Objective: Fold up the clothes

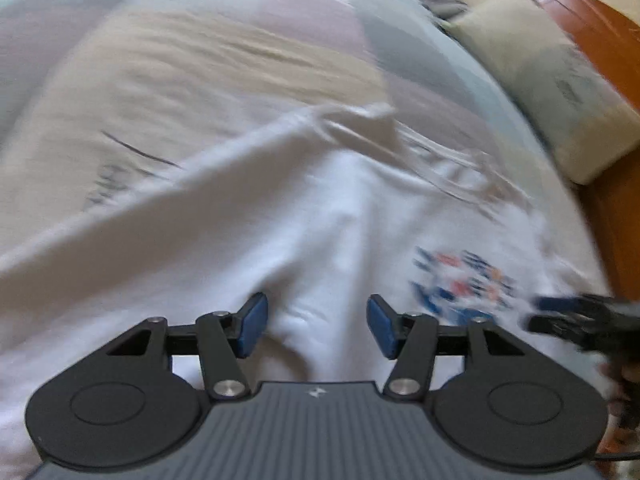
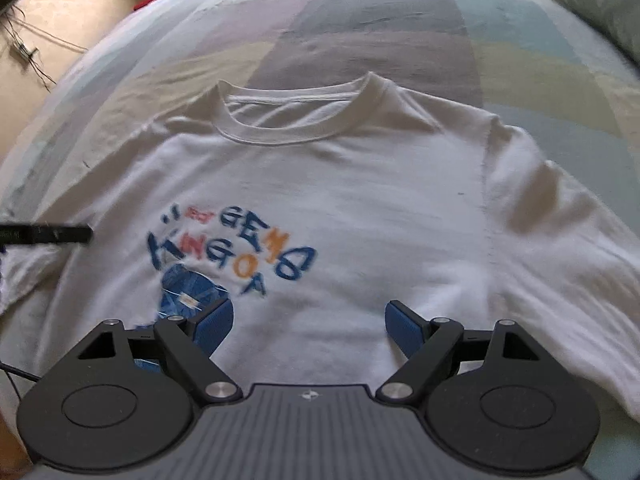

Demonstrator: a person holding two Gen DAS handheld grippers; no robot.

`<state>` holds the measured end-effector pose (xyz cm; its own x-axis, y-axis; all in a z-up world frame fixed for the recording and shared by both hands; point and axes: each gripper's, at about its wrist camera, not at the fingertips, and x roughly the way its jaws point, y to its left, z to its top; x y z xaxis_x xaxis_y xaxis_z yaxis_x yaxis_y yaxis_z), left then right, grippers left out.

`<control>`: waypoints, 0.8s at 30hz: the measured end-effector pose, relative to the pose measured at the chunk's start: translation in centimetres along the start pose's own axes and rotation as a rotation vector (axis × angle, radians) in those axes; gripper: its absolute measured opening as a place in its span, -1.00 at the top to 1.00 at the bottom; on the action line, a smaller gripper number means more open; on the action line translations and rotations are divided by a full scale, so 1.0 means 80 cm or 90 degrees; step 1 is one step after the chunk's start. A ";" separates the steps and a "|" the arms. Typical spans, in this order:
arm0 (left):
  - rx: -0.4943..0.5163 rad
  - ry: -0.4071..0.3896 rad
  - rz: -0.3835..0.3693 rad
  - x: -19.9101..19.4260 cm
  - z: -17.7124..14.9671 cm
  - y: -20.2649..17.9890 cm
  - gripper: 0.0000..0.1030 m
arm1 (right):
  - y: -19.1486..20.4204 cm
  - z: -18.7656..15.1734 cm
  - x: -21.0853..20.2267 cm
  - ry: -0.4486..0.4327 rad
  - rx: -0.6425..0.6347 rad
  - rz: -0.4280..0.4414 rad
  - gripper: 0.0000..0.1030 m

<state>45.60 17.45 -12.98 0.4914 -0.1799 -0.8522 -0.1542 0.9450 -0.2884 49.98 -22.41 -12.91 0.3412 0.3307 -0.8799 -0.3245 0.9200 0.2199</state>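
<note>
A white long-sleeved shirt with a blue and orange print lies face up on the bed, collar away from me. My right gripper hovers open over its lower chest, nothing between the blue pads. In the left wrist view the same shirt appears blurred, with a sleeve stretching to the left. My left gripper stands open above the shirt's body. The right gripper shows at the right edge there, and the left gripper's fingers enter the right wrist view from the left.
The bed is covered by a pastel patchwork sheet. A pale pillow lies against a wooden headboard. Beige floor with cables lies beyond the bed's left edge.
</note>
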 end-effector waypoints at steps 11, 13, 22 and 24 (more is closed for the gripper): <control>-0.037 0.038 0.011 -0.021 0.005 0.027 -0.07 | -0.015 -0.010 -0.036 -0.017 0.032 -0.034 -0.69; -0.057 0.048 -0.024 -0.021 -0.002 0.019 -0.18 | -0.012 -0.017 -0.047 -0.023 0.054 -0.014 -0.70; -0.196 0.080 -0.104 -0.004 -0.033 0.033 -0.18 | -0.044 -0.069 -0.065 0.017 0.196 -0.004 -0.70; -0.220 0.072 -0.114 -0.002 -0.032 0.039 -0.19 | -0.062 -0.077 -0.063 0.014 0.247 0.002 -0.70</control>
<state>42.88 19.69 -14.87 0.4428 -0.3799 -0.8122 -0.3638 0.7517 -0.5500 44.41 -29.94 -12.20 0.3199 0.3334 -0.8868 0.0337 0.9314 0.3624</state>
